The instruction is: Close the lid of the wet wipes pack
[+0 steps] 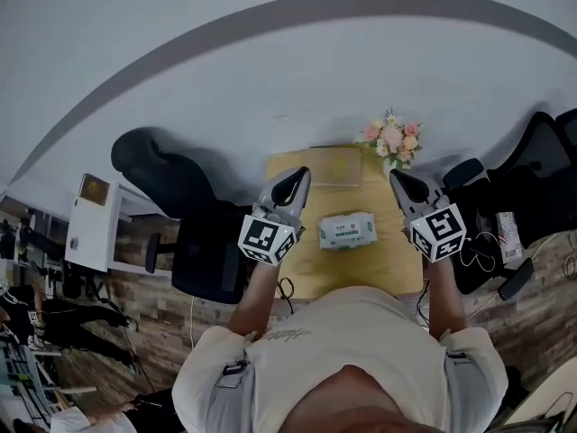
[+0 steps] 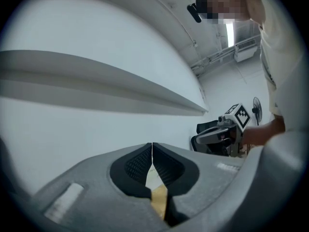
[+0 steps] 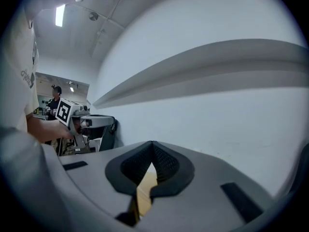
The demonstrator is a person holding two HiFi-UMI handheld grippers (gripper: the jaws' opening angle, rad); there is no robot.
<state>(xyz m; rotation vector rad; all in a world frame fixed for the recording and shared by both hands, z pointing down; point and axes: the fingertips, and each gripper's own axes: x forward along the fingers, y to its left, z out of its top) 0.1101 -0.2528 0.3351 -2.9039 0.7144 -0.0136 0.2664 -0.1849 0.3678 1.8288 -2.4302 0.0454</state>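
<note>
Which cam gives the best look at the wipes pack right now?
Head view: the wipes pack lies in full sight on the table, between the left gripper and right gripper. Both gripper views face the wall; neither shows the pack, only a tan sliver past shut jaws.

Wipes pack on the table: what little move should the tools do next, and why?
Probably lower the right tool toward the wet wipes pack on the table. Both it and the left tool are shut, empty, and held at the pack's sides, touching nothing.
</note>
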